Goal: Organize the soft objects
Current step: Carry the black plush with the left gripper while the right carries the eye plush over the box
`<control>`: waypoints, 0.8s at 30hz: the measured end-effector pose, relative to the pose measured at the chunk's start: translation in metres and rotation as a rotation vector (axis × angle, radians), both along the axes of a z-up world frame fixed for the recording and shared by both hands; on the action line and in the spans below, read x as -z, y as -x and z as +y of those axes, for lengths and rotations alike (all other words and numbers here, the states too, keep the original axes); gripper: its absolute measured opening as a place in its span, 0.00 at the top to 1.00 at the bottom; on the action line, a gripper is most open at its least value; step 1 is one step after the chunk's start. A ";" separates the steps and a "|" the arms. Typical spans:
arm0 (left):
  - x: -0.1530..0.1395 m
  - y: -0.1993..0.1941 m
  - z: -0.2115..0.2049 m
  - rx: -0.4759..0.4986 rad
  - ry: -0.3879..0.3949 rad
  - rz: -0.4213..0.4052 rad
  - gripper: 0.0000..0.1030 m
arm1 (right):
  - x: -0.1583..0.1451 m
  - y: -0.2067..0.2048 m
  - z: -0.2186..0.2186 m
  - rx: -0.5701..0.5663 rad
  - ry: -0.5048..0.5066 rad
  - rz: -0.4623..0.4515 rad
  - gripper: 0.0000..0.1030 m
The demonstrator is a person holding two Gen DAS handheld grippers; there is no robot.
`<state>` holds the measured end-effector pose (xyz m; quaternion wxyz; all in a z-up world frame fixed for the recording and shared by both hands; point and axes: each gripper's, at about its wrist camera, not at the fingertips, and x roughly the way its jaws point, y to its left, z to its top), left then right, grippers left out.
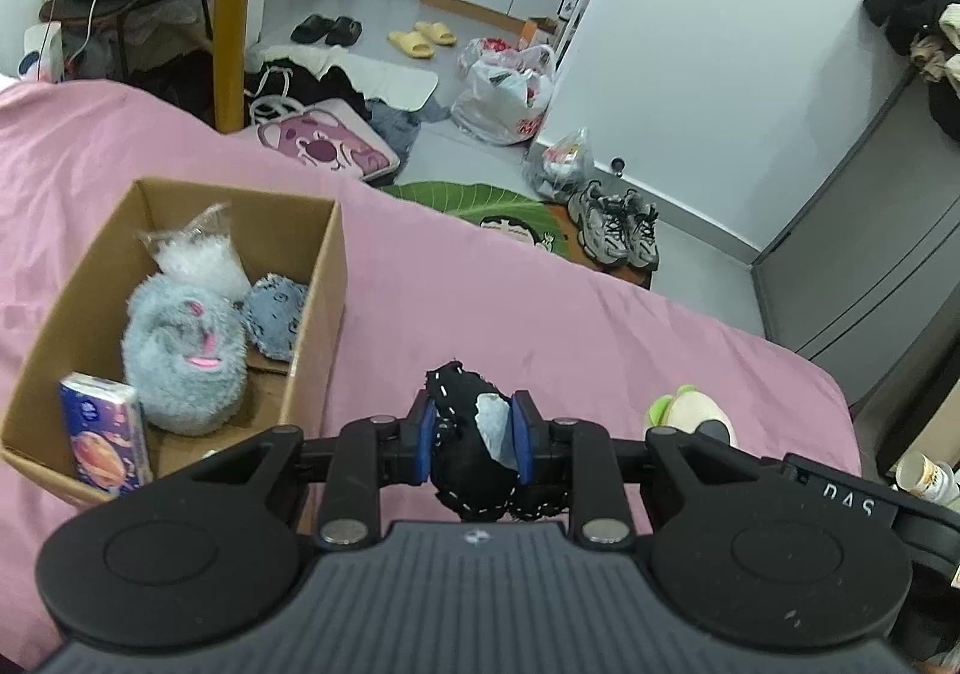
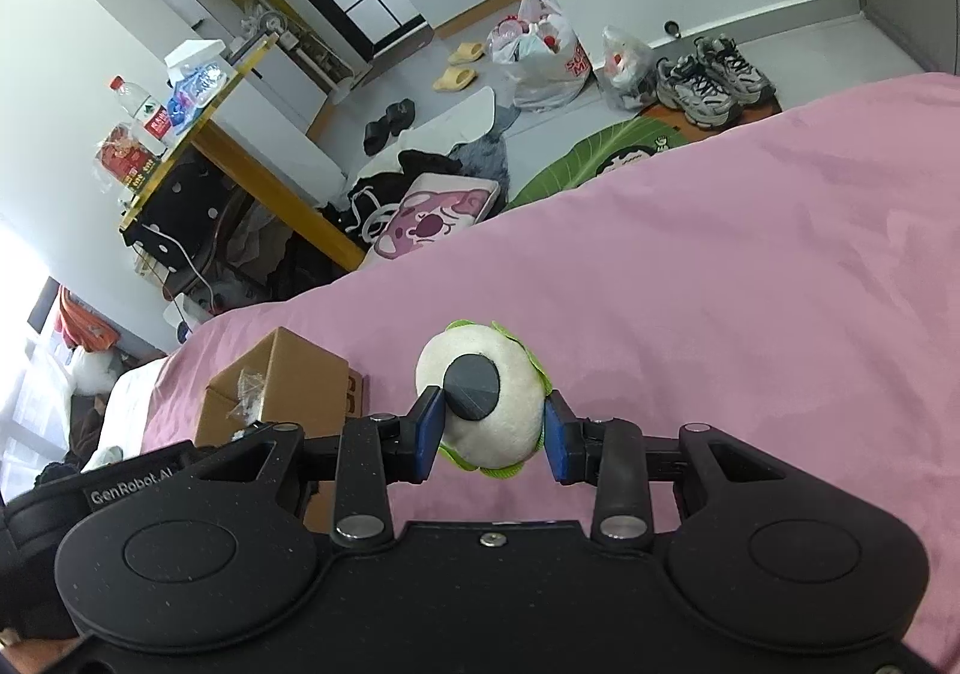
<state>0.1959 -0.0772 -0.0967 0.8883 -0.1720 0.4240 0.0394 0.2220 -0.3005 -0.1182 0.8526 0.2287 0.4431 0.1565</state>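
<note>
Left wrist view: the left gripper (image 1: 471, 437) clenches a black stitched pouch (image 1: 474, 446) above the pink bedspread (image 1: 540, 302), right of the cardboard box (image 1: 327, 266). Releasing early drops it outside.

Right wrist view: the right gripper (image 2: 493, 428) pinches a cream plush toy (image 2: 480, 404) over the bed; the round body may squeeze out.

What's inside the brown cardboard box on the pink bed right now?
The brown cardboard box holds a fluffy grey-blue plush, a smaller blue plush, a clear bag of white filling and a tissue pack. Anything beneath them is hidden.
</note>
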 end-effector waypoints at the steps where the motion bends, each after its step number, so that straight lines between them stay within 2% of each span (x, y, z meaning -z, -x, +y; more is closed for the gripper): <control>1: -0.002 0.003 0.001 0.000 -0.002 -0.004 0.76 | -0.002 0.003 -0.001 0.004 -0.003 -0.006 0.66; 12: -0.028 0.033 0.023 -0.004 -0.026 -0.055 0.76 | -0.025 0.034 -0.001 0.017 -0.014 -0.071 0.66; 24: -0.048 0.056 0.051 -0.024 -0.035 -0.101 0.76 | -0.052 0.054 0.015 -0.005 0.037 -0.130 0.66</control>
